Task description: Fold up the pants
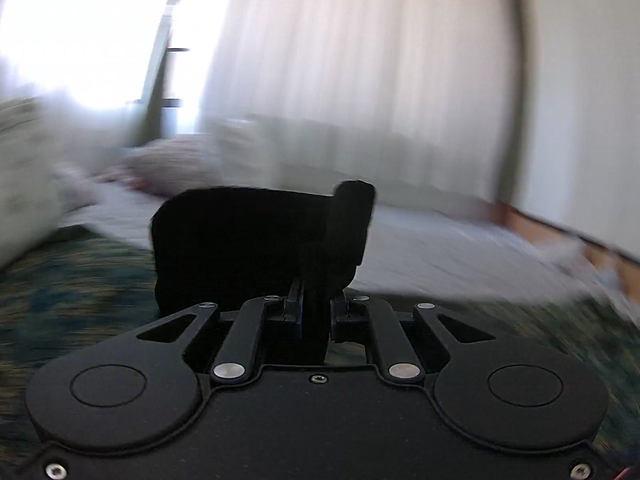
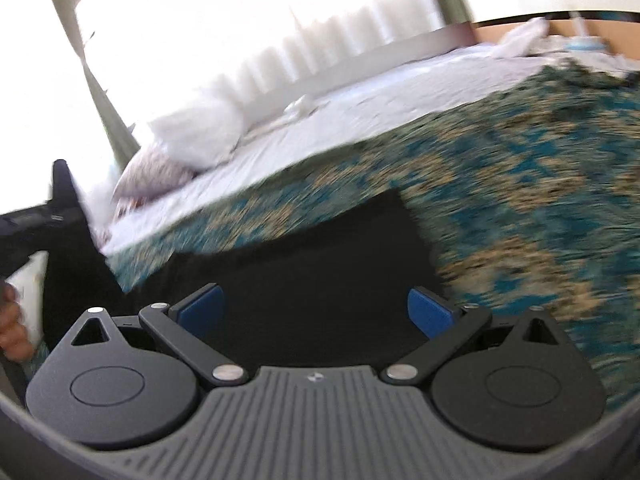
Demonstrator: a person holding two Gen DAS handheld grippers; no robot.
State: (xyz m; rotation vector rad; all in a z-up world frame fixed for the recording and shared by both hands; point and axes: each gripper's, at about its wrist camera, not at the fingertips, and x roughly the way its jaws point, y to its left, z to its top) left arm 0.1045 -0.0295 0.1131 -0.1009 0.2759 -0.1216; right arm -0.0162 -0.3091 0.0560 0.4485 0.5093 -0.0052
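In the left wrist view my left gripper [image 1: 314, 296] is shut on a fold of the black pants [image 1: 240, 248]. The cloth stands up in front of the camera, lifted above the bed. In the right wrist view my right gripper [image 2: 316, 312] is open, its blue pads [image 2: 200, 308] wide apart with nothing pressed between them. It hovers just above the black pants [image 2: 312, 248], which lie spread on the teal patterned blanket [image 2: 520, 200]. Both views are blurred by motion.
A white sheet [image 2: 320, 120] covers the far part of the bed, with a white pillow [image 2: 192, 140] and a patterned pillow [image 2: 152, 176] at its head. A hand [image 2: 12, 332] shows at the left edge. White curtains [image 1: 360, 60] hang behind the bed.
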